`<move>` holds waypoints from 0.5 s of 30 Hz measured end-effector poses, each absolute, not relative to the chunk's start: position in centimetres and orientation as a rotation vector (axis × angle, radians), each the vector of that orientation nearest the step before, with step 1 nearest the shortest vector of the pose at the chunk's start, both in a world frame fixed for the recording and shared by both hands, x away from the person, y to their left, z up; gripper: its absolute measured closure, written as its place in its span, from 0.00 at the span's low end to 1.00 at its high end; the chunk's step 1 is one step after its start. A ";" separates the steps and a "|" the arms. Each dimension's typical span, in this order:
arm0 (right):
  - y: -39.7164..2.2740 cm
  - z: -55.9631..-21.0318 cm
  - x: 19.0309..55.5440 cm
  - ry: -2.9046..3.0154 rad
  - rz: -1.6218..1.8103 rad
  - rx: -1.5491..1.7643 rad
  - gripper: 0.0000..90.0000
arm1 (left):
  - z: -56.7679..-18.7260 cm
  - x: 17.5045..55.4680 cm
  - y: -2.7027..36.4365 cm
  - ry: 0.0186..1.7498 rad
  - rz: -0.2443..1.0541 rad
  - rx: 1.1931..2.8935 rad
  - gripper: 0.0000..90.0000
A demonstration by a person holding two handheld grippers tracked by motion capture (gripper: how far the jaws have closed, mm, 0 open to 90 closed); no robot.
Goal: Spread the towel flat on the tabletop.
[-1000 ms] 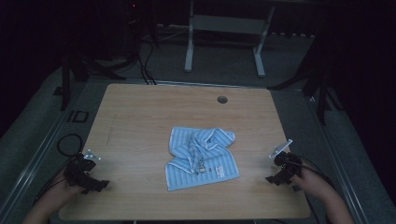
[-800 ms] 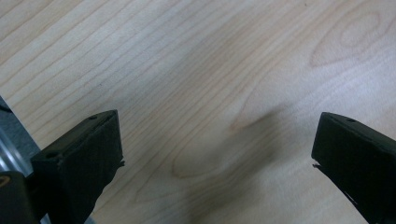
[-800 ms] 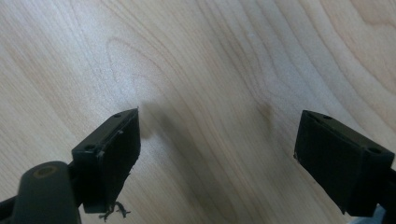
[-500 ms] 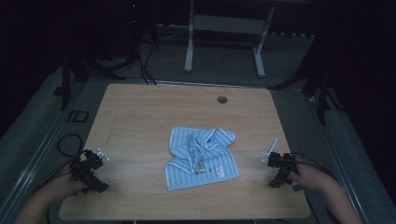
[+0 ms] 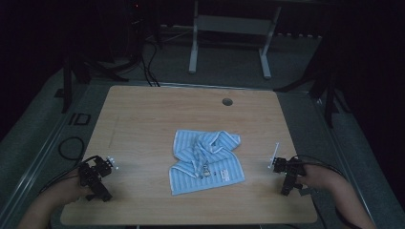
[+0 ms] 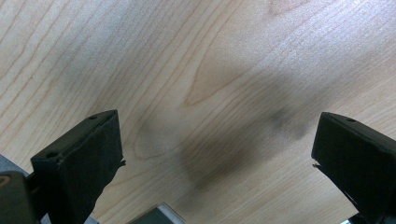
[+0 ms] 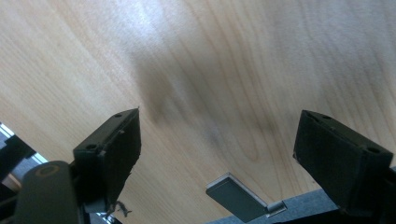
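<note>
Blue-and-white striped cloth [image 5: 205, 161], crumpled and partly folded, lies at the middle of the pale wooden table [image 5: 143, 114]. The left gripper [image 5: 95, 175] rests near the table's front left corner, the right gripper [image 5: 286, 171] near its front right, both well apart from the cloth. Each has its jaws spread wide over bare wood, holding nothing.

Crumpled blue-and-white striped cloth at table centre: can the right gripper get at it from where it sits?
Probably yes. The right gripper is open, and bare wooden table lies between it and the crumpled blue-and-white striped cloth.

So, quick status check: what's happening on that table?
Left gripper open, right gripper open, both empty. Blue striped towel crumpled mid-table, untouched. Nothing between.
</note>
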State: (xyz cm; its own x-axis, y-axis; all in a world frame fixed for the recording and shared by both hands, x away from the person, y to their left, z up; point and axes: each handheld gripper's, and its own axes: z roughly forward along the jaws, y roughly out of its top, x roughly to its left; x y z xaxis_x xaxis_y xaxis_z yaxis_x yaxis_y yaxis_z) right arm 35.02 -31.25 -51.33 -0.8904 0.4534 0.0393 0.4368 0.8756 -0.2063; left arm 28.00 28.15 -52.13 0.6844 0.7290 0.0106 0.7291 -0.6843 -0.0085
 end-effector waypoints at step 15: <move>-29.5 -50.9 35.7 -2.982 0.261 -0.577 0.25 | -51.4 29.4 23.8 -1.127 -0.001 -2.988 0.08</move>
State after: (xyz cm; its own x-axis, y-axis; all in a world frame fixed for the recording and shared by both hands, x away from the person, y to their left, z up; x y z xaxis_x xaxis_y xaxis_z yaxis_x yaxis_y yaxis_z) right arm 35.71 -29.50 -50.95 -0.9242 0.3774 0.0586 0.3614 0.9139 -0.1851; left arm 29.37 23.81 -51.37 0.7512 0.6598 -0.0179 0.6598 -0.7498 0.0489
